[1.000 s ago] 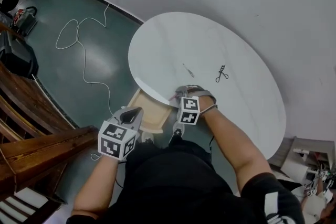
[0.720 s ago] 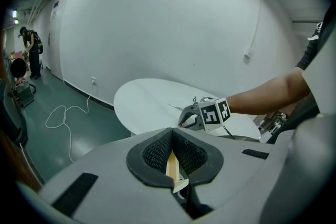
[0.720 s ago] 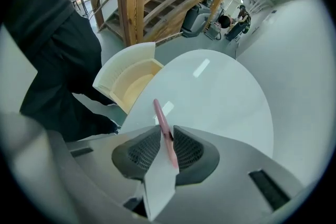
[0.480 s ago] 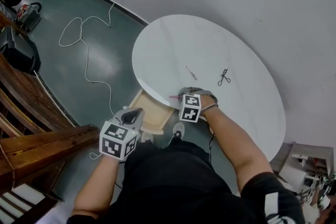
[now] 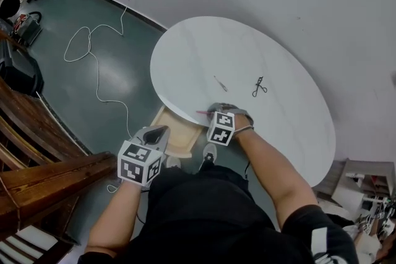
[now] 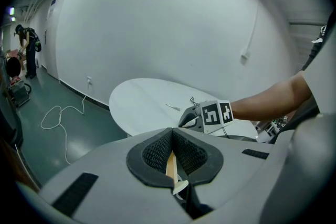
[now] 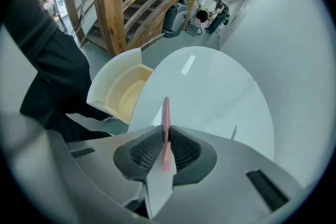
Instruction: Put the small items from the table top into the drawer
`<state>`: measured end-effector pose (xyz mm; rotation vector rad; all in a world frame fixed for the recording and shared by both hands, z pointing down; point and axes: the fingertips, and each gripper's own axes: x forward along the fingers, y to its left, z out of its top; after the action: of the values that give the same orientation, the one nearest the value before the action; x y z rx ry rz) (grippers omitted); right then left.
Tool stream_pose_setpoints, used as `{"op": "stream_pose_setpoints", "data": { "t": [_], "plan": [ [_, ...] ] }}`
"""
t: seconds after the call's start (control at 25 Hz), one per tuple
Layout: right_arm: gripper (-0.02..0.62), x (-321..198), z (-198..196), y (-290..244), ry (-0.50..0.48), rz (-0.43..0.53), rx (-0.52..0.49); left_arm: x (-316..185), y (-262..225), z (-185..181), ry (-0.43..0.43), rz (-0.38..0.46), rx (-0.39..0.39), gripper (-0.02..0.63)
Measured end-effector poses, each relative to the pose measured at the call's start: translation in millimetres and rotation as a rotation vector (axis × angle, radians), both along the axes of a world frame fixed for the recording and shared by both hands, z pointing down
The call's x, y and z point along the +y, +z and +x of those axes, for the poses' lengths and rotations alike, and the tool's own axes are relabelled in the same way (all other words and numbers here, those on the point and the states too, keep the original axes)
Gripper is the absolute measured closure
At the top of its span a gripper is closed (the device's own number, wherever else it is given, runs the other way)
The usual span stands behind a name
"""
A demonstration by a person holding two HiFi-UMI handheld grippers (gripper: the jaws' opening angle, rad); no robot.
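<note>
Starting with the head view, the right tongs [image 5: 213, 109] are seen at the near edge of the round white table [image 5: 247, 52], closed on a slim pink stick [image 5: 203, 112] whose tip points left, out over the rim. The open drawer [image 5: 176, 131] sits just below and to the left of that edge. The left tongs [image 5: 158, 132] are held low beside the drawer. A thin metal piece [image 5: 220, 83] and a black scissor-like piece [image 5: 260, 86] are left on the table, well apart from the drawer.

In the left gripper view, the jaws are pressed almost together with only a narrow slit between them. A tan sliver shows in that slit, probably the drawer beyond, and nothing is clearly gripped.

In the right gripper view, the pink stick is pinched near its lower end between the pads and stands out ahead of the jaws. The drawer's pale interior lies ahead and to the left.

The step in hand is judged to be the carry to the drawer. It is best done by moving the stick left and down until its tip is clear of the table rim and the drawer wall. The jaws should be parted only once the stick is low inside, so it is not bounced out.
</note>
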<state>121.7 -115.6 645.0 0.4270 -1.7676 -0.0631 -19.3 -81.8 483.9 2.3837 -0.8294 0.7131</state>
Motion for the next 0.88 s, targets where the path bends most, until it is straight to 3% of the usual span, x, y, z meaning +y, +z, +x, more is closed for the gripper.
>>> {"op": "stream_pose_setpoints", "data": {
  "t": [0.28,0.44,0.64,0.88],
  "plan": [
    [0.556,15,-10,-26,0.167,-0.011,-0.158,-2,6,-10,-0.003,0.028,-0.007,0.592],
    [0.557,39,-32,-30,0.201,-0.057,-0.242,-3,14,-18,0.000,0.022,-0.033,0.592],
    [0.557,60,-70,-22,0.217,-0.095,-0.318,4,24,-28,0.018,0.023,-0.063,0.592],
    [0.555,67,-101,6,0.365,-0.160,-0.421,12,37,-37,0.047,0.008,-0.098,0.592]
  ]
}}
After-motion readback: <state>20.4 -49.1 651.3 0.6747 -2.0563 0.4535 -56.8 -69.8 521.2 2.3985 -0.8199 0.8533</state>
